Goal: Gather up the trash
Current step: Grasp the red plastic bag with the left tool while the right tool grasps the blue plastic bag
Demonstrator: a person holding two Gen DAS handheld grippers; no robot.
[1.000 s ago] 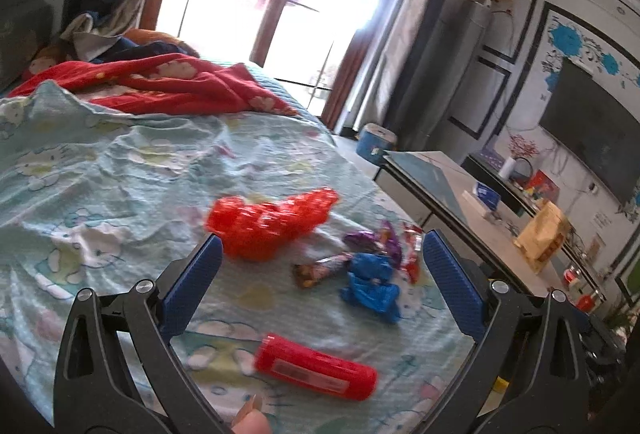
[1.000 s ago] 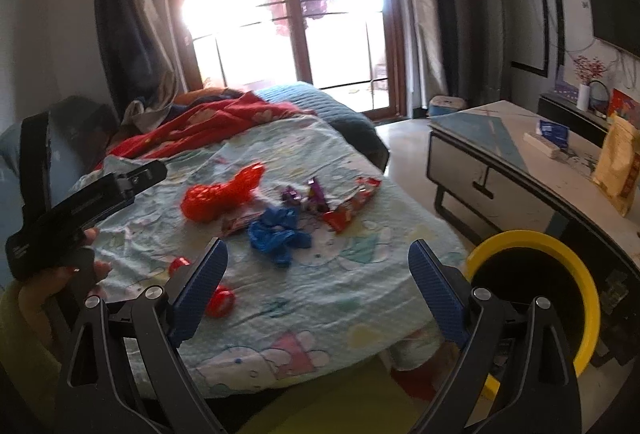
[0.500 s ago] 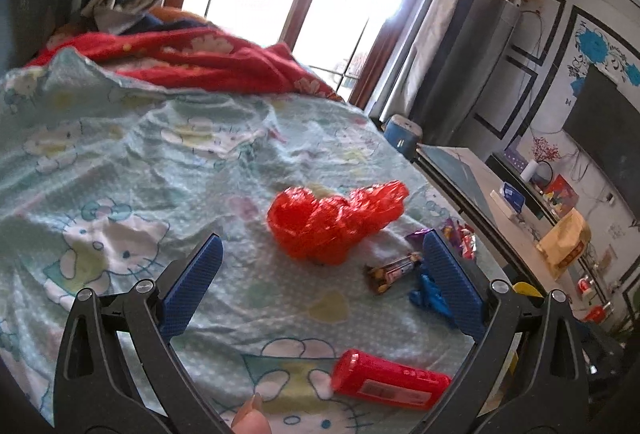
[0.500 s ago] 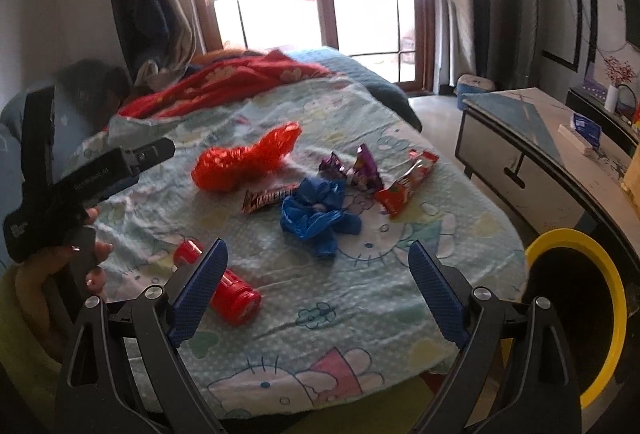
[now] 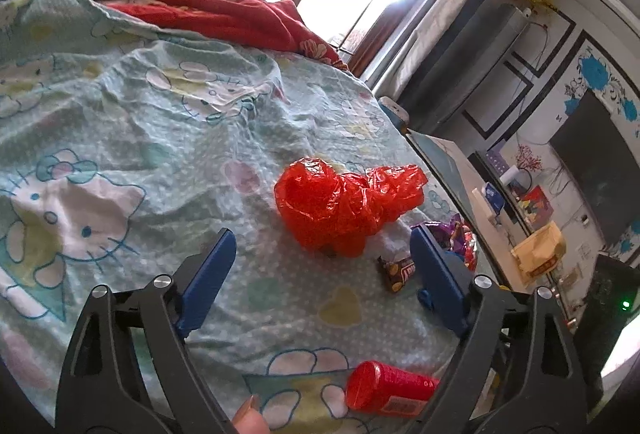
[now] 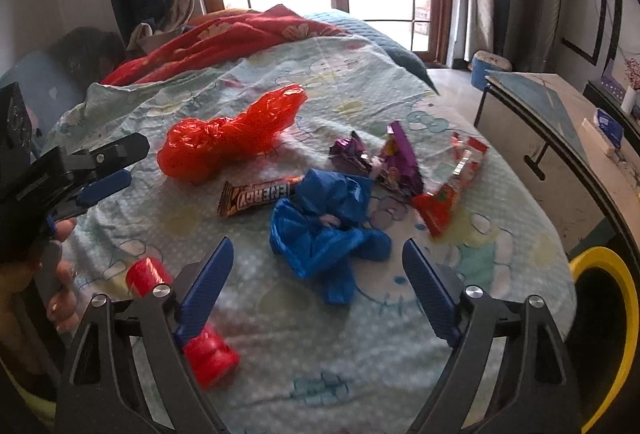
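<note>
Trash lies on the cartoon-print bed sheet [image 6: 360, 98]. A crumpled red plastic bag [image 5: 344, 206] [image 6: 232, 142] lies just ahead of my open, empty left gripper [image 5: 322, 262], which also shows in the right wrist view [image 6: 108, 170]. A crumpled blue plastic bag [image 6: 324, 226] lies just ahead of my open, empty right gripper [image 6: 318, 270]. An energy bar wrapper [image 6: 260, 196] [image 5: 398, 270], purple wrappers [image 6: 384, 158], a red snack packet [image 6: 452, 190] and a red cylindrical can [image 6: 200, 342] [image 5: 388, 392] lie around them.
A yellow-rimmed black bin [image 6: 604, 334] stands at the bed's right side. A low cabinet [image 6: 536, 122] with small items runs along the right. A red blanket [image 6: 224, 38] lies at the bed's far end before a bright window.
Both grippers have moved forward over the bed. The red bag now sits closer to the left gripper and the blue bag closer to the right gripper. Both stayed open.
</note>
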